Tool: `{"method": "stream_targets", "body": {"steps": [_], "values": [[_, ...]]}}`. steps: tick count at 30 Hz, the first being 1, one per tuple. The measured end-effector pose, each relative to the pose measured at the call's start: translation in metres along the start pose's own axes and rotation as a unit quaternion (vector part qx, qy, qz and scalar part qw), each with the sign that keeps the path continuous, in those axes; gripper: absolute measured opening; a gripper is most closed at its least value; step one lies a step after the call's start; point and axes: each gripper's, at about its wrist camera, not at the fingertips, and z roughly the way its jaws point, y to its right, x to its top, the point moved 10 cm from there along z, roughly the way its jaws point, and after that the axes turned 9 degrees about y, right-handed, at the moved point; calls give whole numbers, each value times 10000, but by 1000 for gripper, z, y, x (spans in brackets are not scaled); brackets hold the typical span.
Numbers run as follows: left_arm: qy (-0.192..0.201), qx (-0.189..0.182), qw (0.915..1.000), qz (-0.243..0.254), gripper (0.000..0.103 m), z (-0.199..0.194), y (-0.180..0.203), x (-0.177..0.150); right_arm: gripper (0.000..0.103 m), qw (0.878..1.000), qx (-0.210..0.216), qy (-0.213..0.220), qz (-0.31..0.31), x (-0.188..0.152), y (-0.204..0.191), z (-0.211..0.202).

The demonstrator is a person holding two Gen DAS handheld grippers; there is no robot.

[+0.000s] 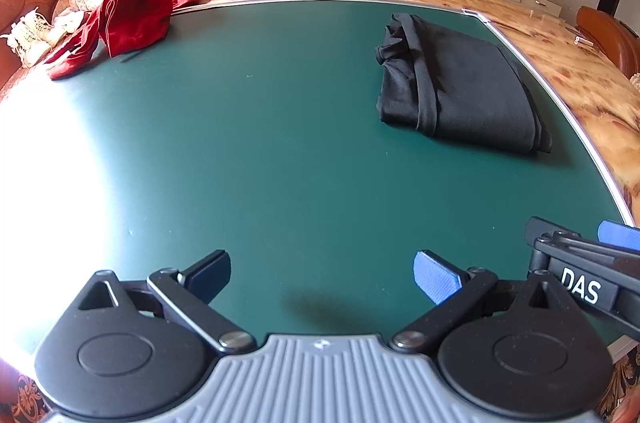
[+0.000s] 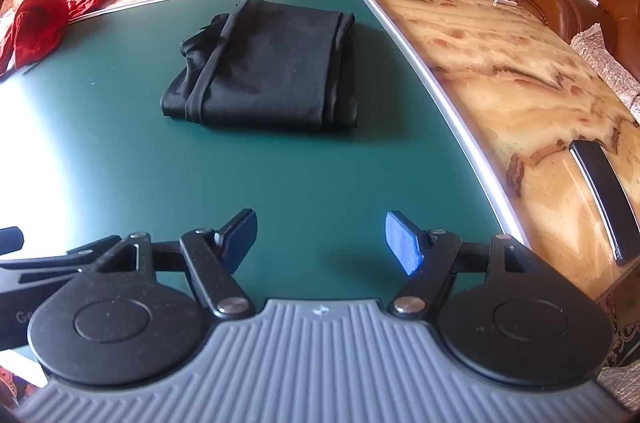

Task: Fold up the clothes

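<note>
Your green mat (image 1: 280, 143) takes up most of both views, but on its left side a blown-out white glare swallows the surface, so nothing can be made out there. The marbled tabletop (image 2: 500, 71) around the mat runs out of frame on the right. The folded black garment (image 2: 264, 71) lies flat on the mat's far right part, near the pale edge strip, well apart from both tools. The red garment (image 1: 128, 19) sits crumpled at the mat's far left corner, partly spilling off it and cut by the frame in your right view. A dark flat object (image 2: 604, 195) rests on the marble; what it is cannot be told. Your left gripper (image 1: 322, 277) hangs over bare mat with its jaws apart and empty. Your right gripper (image 2: 320, 243) is likewise spread wide, gripping nothing; its body reads "DAS" in the left view.
</note>
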Motion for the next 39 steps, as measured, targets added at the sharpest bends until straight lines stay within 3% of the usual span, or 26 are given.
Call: {"method": "stream_targets", "body": {"steps": [18, 39], "values": [[-56, 3, 10000, 38, 101, 3, 3, -1, 79, 9990, 241, -232, 289, -8, 5, 7], [-159, 77, 9998, 110, 102, 5, 3, -5, 79, 9991, 267, -291, 183, -12, 5, 3]]}}
